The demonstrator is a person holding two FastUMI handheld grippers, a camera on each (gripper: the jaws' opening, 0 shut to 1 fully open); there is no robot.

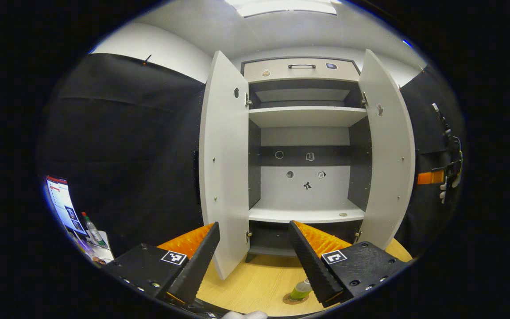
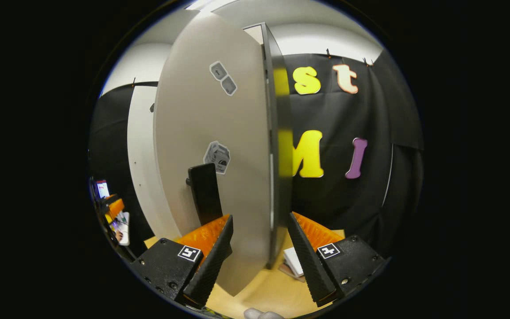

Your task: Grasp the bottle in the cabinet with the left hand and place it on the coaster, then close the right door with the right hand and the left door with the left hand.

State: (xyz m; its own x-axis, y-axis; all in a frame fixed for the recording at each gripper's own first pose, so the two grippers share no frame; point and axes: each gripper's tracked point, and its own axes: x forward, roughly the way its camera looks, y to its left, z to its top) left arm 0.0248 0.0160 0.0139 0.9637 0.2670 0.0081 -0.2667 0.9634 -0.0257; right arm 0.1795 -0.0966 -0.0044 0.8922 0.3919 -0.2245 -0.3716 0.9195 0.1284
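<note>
Standing open: 2 doors (image 1: 224,168); 1 bottle (image 1: 301,290) on coaster (image 1: 294,299).

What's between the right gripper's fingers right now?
In the right gripper view, the right door's free edge stands between the open fingers of the right gripper, with its dark handle beside the left finger.

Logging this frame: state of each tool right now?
Left tool: open, holding nothing.
Right tool: open, fingers either side of the right door edge, not gripping.
</note>
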